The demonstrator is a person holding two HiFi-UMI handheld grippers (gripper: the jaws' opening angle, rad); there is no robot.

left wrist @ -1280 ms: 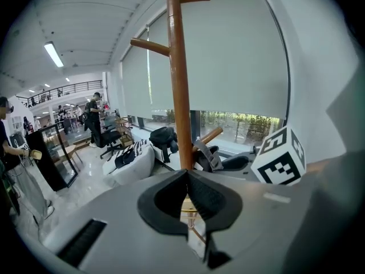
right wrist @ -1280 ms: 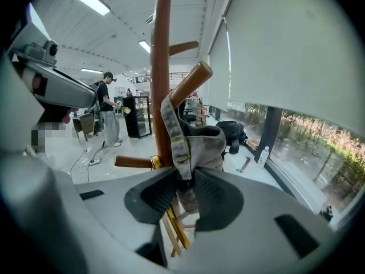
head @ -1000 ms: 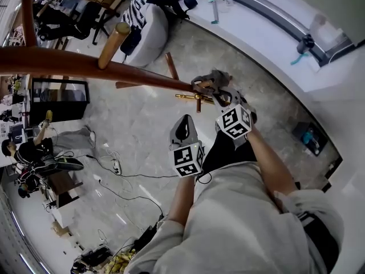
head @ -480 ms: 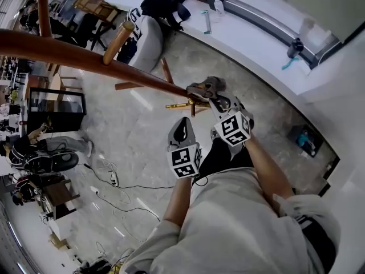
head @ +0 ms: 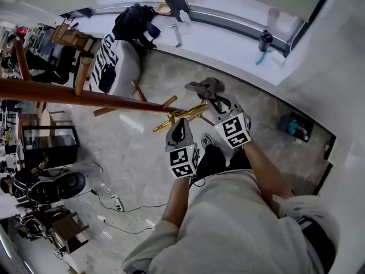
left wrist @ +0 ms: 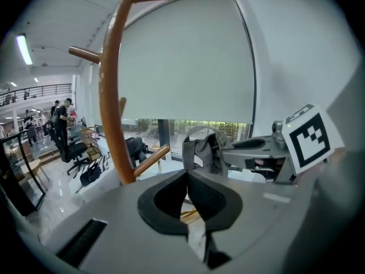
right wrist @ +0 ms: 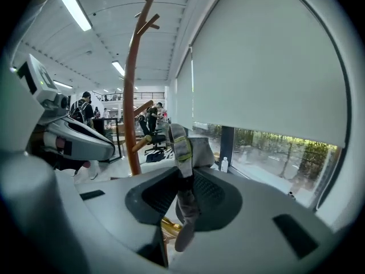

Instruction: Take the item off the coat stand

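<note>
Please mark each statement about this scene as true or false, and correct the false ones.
1. The right gripper holds a grey cloth item. True.
2. The left gripper grips it too. False: its jaws are shut on nothing.
3. The coat stand is white metal. False: it is brown wood.
4. The item hangs on a peg. False: it is apart from the stand.
5. A bottle stands by the window. True.

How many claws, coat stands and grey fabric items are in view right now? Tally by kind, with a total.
2 claws: left claw, right claw
1 coat stand
1 grey fabric item, gripped in the right claw
Total: 4
</note>
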